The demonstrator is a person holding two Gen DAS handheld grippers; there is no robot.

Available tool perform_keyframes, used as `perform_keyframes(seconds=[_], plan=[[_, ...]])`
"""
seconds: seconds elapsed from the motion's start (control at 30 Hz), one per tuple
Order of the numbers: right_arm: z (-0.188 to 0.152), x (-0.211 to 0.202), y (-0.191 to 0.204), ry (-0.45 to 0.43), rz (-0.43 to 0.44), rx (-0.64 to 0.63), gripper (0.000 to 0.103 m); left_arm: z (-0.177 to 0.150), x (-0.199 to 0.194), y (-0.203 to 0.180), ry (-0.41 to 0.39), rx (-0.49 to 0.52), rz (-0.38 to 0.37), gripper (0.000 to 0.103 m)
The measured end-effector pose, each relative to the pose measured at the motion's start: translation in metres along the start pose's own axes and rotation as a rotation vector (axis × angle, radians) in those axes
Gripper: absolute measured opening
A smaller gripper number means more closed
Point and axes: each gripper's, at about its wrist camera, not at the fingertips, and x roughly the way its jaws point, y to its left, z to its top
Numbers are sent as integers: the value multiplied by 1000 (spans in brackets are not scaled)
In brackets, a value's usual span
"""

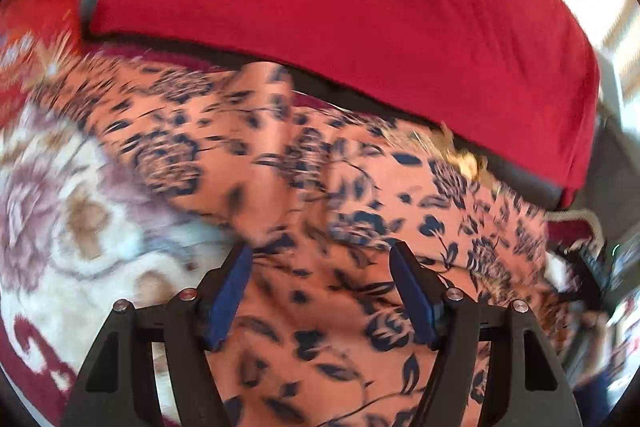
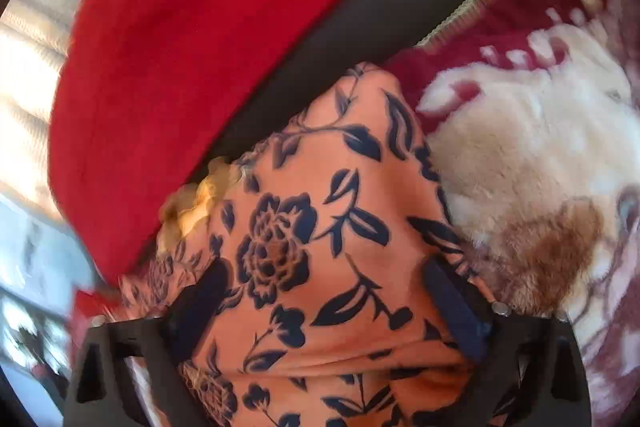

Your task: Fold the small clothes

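A thick plush blanket [image 1: 52,211] with cream and maroon flowers covers the surface, and a large red cushion [image 1: 360,7] lies along its far side, with a dark base showing under its edge. Spread over the blanket, right up against the cushion, is the garment to be folded: an orange cloth with a dark blue flower print [image 1: 320,187], rumpled into soft ridges. In the left wrist view the left gripper [image 1: 320,291] hangs just above the cloth with its jaws wide apart and nothing between them, probably so it can take a fresh edge. The picture is blurred, so the cloth's outline is hard to trace. In the right wrist view the right gripper [image 2: 326,303] also has its jaws spread, the printed cloth [image 2: 304,227] lying under and between the fingers; whether they touch it cannot be told. A small yellow frilled bit [image 2: 200,203] shows at the cloth's edge beside the cushion [image 2: 180,47]. The fold looks barely begun.
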Motion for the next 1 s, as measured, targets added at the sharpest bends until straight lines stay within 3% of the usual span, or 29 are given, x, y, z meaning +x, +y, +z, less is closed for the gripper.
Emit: perform_keyframes(seconds=[0.1, 0.2, 0.27, 0.37, 0.43, 0.6, 0.7, 0.77, 0.8, 0.83, 0.9, 1.0], plan=[[-28, -40, 44, -93, 46, -141, 97, 22, -18, 65, -66, -136, -26, 82], [-77, -57, 83, -149, -12, -354, 102, 47, -28, 141, -135, -291, 39, 83], [-113, -47, 99, -130, -80, -502, 102, 63, -28, 189, -173, -431, 42, 83], [-150, -9, 94, -6, -152, -560, 102, 85, -17, 252, -195, -638, 14, 83], [-154, -6, 93, -41, -184, -588, 102, 100, -3, 279, -191, -713, 5, 83], [-152, -2, 91, -24, -187, -583, 103, 125, 20, 317, -203, -788, 23, 82], [-151, 1, 91, -26, -188, -582, 103, 137, 29, 318, -199, -749, 70, 82], [-154, -2, 93, -29, -190, -584, 103, 144, 33, 315, -166, -717, 176, 58], [-154, -1, 93, -29, -189, -584, 103, 150, 34, 312, -135, -699, 267, 20], [-154, -3, 92, -29, -185, -583, 103, 155, 37, 311, -96, -678, 354, 14], [-153, -3, 91, -30, -181, -580, 103, 165, 33, 303, -88, -651, 399, 4], [-153, -4, 90, -34, -172, -572, 103, 183, 5, 253, -189, -487, 471, 4]])
